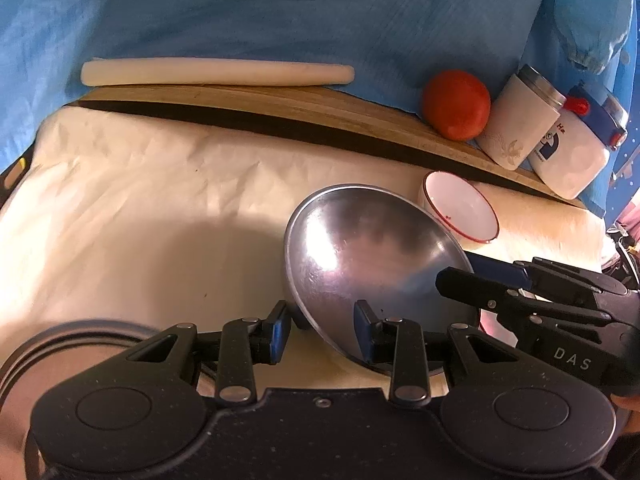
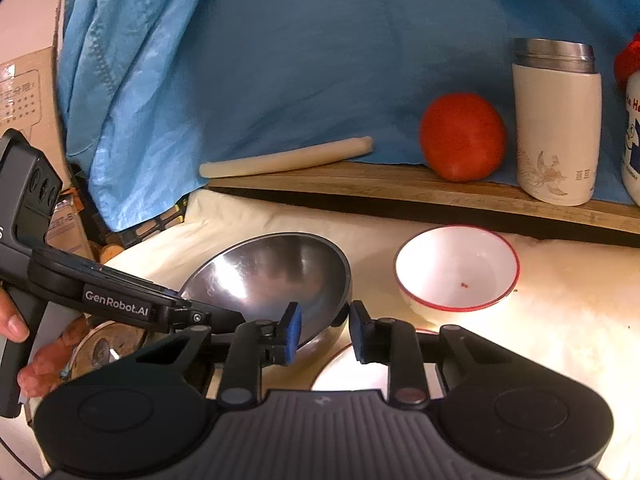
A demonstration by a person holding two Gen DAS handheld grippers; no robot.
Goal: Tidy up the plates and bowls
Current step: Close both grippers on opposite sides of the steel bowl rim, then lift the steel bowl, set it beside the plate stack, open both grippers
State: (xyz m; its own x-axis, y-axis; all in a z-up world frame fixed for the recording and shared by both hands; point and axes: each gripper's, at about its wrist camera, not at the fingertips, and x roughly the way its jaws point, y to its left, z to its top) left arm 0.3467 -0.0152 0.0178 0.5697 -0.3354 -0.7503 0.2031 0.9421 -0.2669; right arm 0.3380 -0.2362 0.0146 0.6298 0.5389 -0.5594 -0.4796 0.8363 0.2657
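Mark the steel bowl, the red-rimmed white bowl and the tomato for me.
steel bowl (image 2: pixel 272 272): right wrist view, inner wall.
red-rimmed white bowl (image 2: pixel 456 266): right wrist view, inside bottom.
tomato (image 1: pixel 456 105): left wrist view, middle of its skin.

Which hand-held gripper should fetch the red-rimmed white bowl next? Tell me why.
Right, probably. The red-rimmed white bowl sits just ahead of the right hand-held gripper, to its right; the tilted steel bowl lies between it and the left hand-held gripper. Both straddle the steel bowl's rim.
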